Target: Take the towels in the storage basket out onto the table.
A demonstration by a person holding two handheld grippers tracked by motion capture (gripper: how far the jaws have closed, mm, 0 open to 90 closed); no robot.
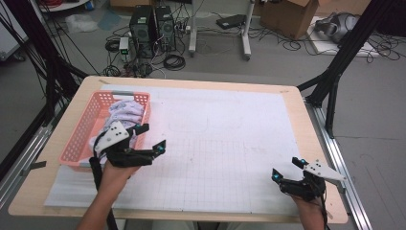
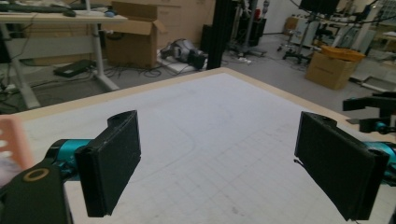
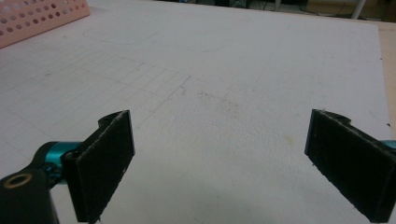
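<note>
Hovering with jaws spread and empty, the left gripper (image 1: 149, 137) sits just right of the pink basket (image 1: 86, 127), where the bundled cloth (image 1: 125, 112) lies behind its fingers; reaching back carelessly could catch the basket wall. The right gripper (image 1: 287, 168), likewise open, waits well apart

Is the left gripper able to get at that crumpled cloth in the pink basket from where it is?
Probably yes. The left gripper hangs open just beside the pink basket, whose top is open, and nothing lies over the cloth. It points away, so it must turn.
</note>
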